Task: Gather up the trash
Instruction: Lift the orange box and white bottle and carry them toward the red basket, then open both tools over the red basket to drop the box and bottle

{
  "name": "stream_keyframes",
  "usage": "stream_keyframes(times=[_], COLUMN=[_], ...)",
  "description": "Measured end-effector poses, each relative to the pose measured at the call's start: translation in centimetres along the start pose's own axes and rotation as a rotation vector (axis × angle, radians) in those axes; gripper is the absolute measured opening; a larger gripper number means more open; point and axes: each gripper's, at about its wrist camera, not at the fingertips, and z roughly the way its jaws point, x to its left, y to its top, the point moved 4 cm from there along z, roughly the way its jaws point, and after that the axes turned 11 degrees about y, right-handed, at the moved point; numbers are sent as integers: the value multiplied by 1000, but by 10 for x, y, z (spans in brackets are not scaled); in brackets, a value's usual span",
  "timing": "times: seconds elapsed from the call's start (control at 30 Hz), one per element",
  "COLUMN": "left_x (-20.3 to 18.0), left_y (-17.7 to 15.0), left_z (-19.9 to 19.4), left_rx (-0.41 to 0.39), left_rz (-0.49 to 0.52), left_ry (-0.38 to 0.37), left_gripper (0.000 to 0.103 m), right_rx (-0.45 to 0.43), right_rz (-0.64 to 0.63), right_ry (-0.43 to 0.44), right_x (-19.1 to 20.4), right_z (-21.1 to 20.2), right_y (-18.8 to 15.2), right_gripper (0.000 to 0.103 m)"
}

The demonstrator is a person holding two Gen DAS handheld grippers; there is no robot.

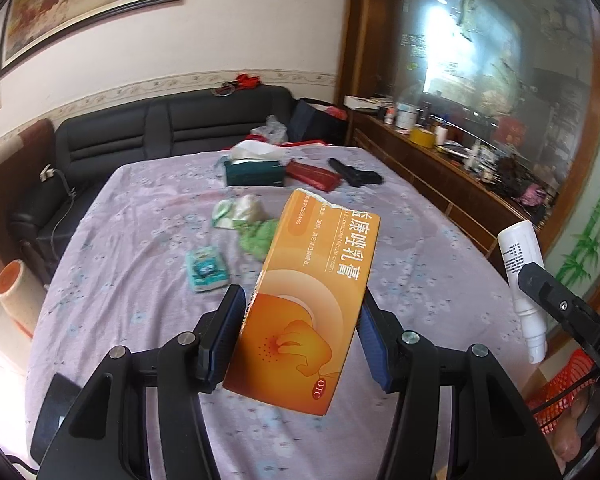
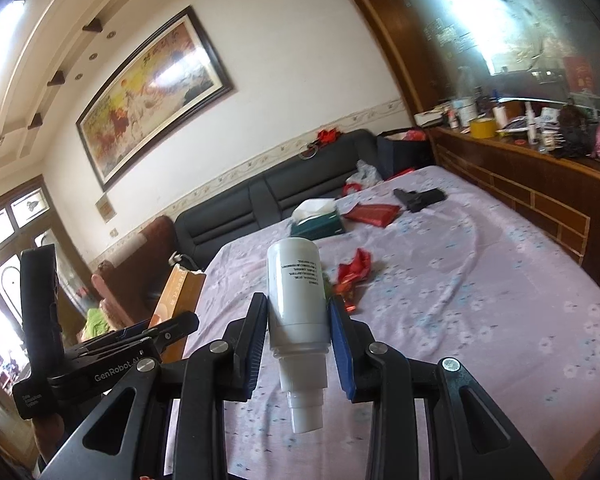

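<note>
Trash partly gathered: left gripper (image 1: 300,332) pinching orange cream box (image 1: 314,288), right gripper (image 2: 298,338) clamping white bottle (image 2: 296,292), both above bed (image 1: 420,280); green wrappers (image 1: 256,236), teal packet (image 1: 206,270), red wrapper (image 2: 352,272) yet to collect.

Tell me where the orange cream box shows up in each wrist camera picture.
Left wrist: the orange cream box fills the centre, clamped between the left tongs.
Right wrist: only a narrow edge of the box shows at lower left, behind the other tool.
Shared landmark: the green tissue box on the purple cloth.
</note>
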Motion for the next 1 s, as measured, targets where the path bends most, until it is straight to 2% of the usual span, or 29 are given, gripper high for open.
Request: stream_keyframes(times=[0.43,0.5,0.67,0.77,0.87,1.0], left_x=[-151,-179,-232,-267,-300,-348], left_y=[-22,-31,-49,-63,-77,-101], left_z=[-40,-44,-57,-70,-81,-87], left_rx=[-10,14,31,29,26,85], left_rz=[219,255,327,364,424,493], left_ry=[-310,-381,-489,-610,-641,-744], left_gripper=[54,54,54,54,54,54], right_rx=[-150,-166,-197,-208,-225,-261], right_rz=[63,69,96,138,191,243], right_ry=[-197,-233,-308,-352,-420,-518], right_x=[-52,-60,-85,-106,-123,-139], right_z=[-141,-162,-217,-249,-280,-325], right_y=[-7,-10,-19,-31,-42,-58], right_gripper=[33,33,33,33,33,33])
